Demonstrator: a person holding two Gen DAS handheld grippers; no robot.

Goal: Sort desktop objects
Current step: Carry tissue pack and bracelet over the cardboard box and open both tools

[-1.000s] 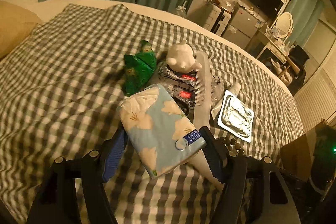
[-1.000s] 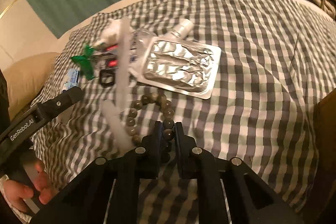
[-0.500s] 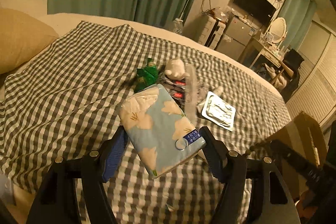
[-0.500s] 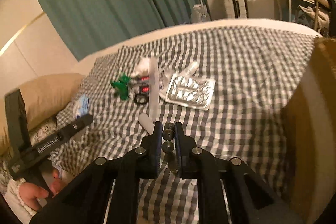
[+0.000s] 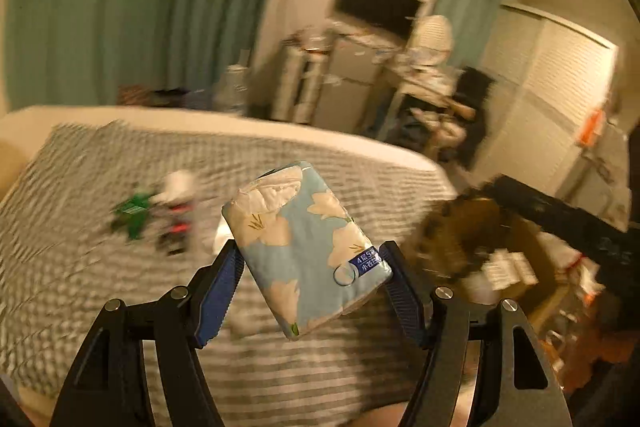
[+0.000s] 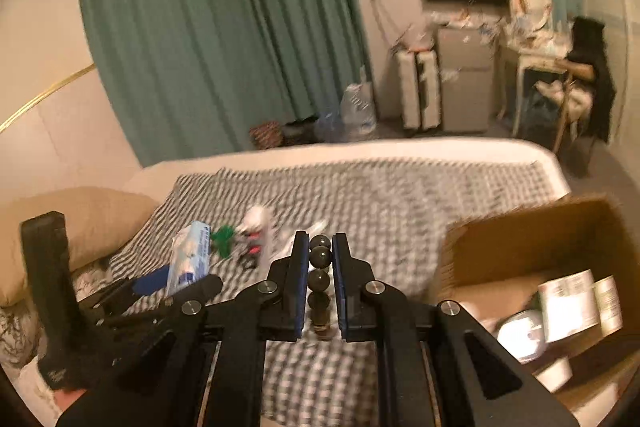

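- Left wrist view: a tissue pack (image 5: 306,247) with a white flower print is being held clamped between the blue-padded fingers (image 5: 220,291) of the left gripper (image 5: 310,281), tilted, with its torn end pointing away from the camera.
- The pack is being carried in the air above the checked bed cover (image 5: 80,267); the remaining things, a green wrapper (image 5: 134,213) and a white item (image 5: 180,183) among them, are lying blurred on the bed behind it.
- A cardboard box (image 5: 492,247) is being seen at the right, blurred, with the other tool's black body crossing in front of it.
- Right wrist view: a string of dark beads (image 6: 320,269) is being pinched between the nearly closed fingers of the right gripper (image 6: 320,257), the beads hanging down in a line between the pads.
- The box (image 6: 528,239) is standing open just right of this gripper, with white containers (image 6: 568,303) already lying inside; it is judged to be the place for sorted things.
- For the step to be done well, each load should be kept firmly gripped until it is over the box opening, past the raised flap, and only then released.
- The beads should be lowered before release, since a loose string could be caught on a pad or the rim; the two tools should be kept apart over the box.
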